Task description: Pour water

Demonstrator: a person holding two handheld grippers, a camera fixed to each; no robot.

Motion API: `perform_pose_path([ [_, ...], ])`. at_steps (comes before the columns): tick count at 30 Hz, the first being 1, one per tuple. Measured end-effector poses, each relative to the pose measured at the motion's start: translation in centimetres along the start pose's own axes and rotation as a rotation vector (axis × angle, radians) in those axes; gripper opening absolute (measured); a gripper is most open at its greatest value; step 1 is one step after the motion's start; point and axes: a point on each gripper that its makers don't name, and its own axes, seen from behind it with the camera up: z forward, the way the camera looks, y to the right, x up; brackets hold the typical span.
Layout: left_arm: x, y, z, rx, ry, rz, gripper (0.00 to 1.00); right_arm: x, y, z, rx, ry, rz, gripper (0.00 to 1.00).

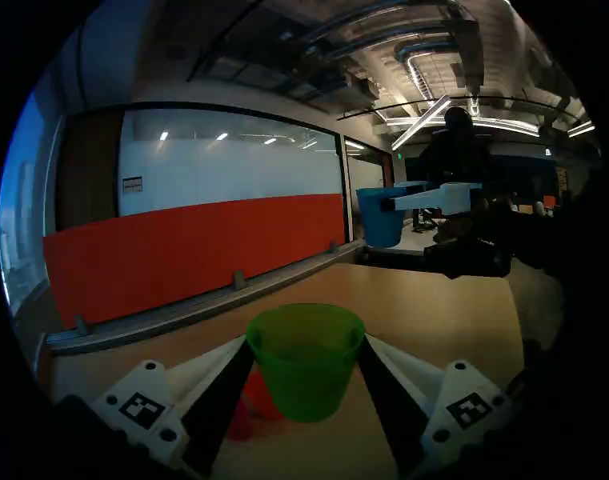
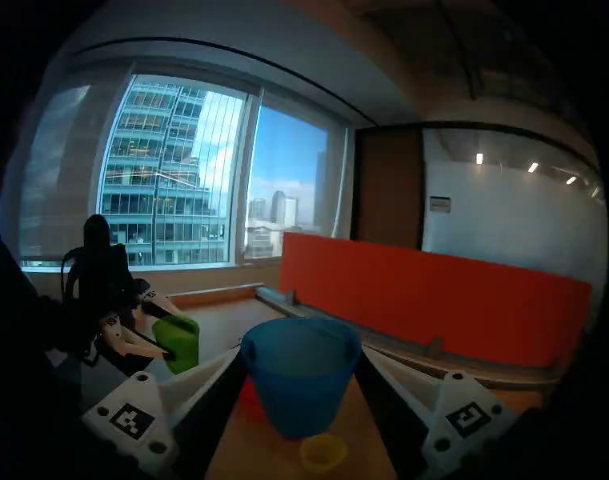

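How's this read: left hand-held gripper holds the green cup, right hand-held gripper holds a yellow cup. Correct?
One thing is off. The right hand-held gripper holds the blue cup, not a yellow one, as the right gripper view shows. The small yellow cup is ungripped, lower in that view. The left hand-held gripper does hold the green cup.

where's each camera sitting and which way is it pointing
Left gripper view: rides on the left gripper, looking across the wooden table toward the orange partition; its own fingers grip a green cup.
Right gripper view: rides on the right gripper, facing the windows; its own fingers grip a blue cup.
Shared: both cups, the partition and the table; each view shows the other gripper farther off, holding its cup.
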Motion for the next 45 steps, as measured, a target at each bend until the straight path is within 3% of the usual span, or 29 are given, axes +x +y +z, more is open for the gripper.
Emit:
perform_pose_path([
  [11,-1.0,-0.2,0.0,0.000,-0.032,0.005,0.86,-1.8,0.1,0.0,0.008,-0.029,0.010,0.91],
  [27,-3.3,-0.9,-0.2,0.005,-0.100,0.007,0.86,-6.0,-0.5,-0.2,0.041,-0.126,0.018,0.92],
  [45,-9.1,-1.3,-0.1,-0.003,-0.270,0.010,0.86,-12.9,-1.0,-0.6,0.073,-0.275,0.022,0.92],
])
